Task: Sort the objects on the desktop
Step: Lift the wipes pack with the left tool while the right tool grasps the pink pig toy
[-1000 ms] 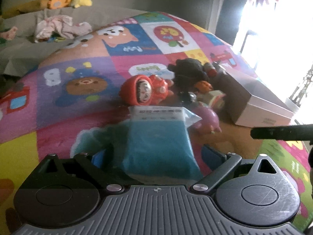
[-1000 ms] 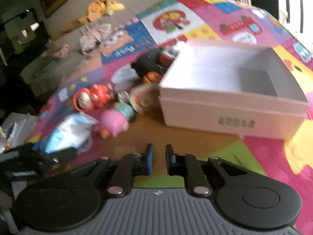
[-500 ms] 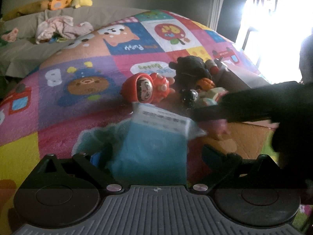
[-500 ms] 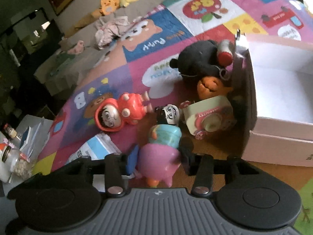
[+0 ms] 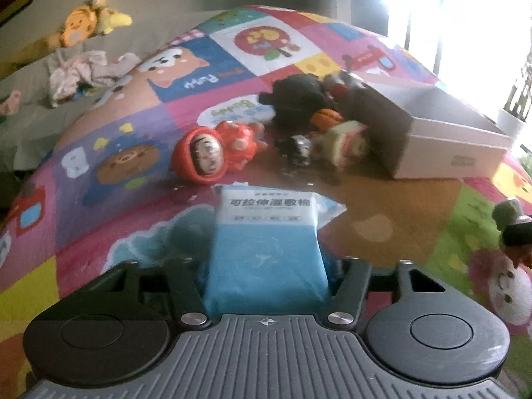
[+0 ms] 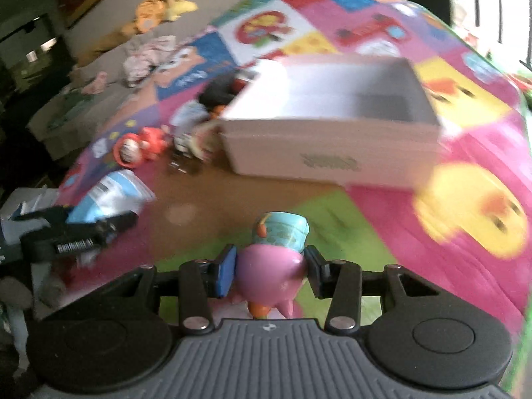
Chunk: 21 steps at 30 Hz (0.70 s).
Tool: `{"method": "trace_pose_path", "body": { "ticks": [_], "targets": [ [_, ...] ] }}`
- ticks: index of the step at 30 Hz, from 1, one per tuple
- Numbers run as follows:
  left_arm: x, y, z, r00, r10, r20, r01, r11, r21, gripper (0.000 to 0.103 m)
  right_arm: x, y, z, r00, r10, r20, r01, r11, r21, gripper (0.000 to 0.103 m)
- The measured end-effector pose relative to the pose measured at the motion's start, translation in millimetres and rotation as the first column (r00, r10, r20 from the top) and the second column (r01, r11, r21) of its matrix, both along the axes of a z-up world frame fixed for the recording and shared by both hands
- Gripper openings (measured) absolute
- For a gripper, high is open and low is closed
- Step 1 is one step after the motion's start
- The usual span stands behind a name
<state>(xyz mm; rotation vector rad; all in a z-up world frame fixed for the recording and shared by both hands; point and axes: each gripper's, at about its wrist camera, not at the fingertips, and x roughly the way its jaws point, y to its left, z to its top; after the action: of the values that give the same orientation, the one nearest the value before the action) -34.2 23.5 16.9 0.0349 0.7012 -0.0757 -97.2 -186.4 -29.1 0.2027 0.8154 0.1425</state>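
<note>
My left gripper (image 5: 266,276) is shut on a blue and white packet (image 5: 266,242) with printed text, held above the mat. It also shows at the left of the right wrist view (image 6: 106,199). My right gripper (image 6: 271,274) is shut on a pink toy figure with a teal cap (image 6: 271,266), lifted over the green patch in front of the open white box (image 6: 332,126). The box shows at the right of the left wrist view (image 5: 442,139). A red doll (image 5: 212,149), a black plush (image 5: 299,99) and small toys (image 5: 335,146) lie left of the box.
The colourful play mat (image 5: 99,206) covers the surface. A grey sofa (image 5: 30,99) with an orange plush (image 5: 79,26) and crumpled clothes (image 5: 83,73) stands behind. A bright window (image 5: 465,16) is at the right.
My right gripper closed on the pink figure and carried it away from the toy pile toward the front of the box. My left gripper keeps hold of the packet and has lifted slightly.
</note>
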Motion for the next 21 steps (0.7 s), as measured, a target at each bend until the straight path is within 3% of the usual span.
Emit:
{"method": "trace_pose_path", "body": {
  "ticks": [6, 9, 13, 17, 21],
  "targets": [
    [-23, -32, 10, 0.992, -0.122, -0.027, 0.121, 0.993, -0.011, 0.059, -30, -20, -4, 0.999, -0.047, -0.006, 0.047, 0.999, 0.008, 0.044],
    [-38, -51, 14, 0.979, -0.200, -0.042, 0.198, 0.979, -0.038, 0.059, -38, -19, -3, 0.999, -0.036, -0.001, 0.036, 0.999, -0.003, 0.044],
    [-54, -76, 23, 0.960, -0.280, -0.021, 0.280, 0.960, -0.011, 0.059, -47, -16, -1, 1.000, -0.011, 0.005, 0.012, 1.000, -0.017, 0.044],
    [-53, -85, 32, 0.951, -0.310, -0.004, 0.310, 0.951, -0.008, 0.059, -56, -17, 3, 1.000, 0.001, 0.028, 0.000, 1.000, -0.021, 0.044],
    [-35, -92, 55, 0.939, -0.341, 0.042, 0.344, 0.937, -0.059, 0.058, -59, -24, 19, 0.997, -0.009, 0.082, 0.013, 0.999, -0.042, 0.044]
  ]
}}
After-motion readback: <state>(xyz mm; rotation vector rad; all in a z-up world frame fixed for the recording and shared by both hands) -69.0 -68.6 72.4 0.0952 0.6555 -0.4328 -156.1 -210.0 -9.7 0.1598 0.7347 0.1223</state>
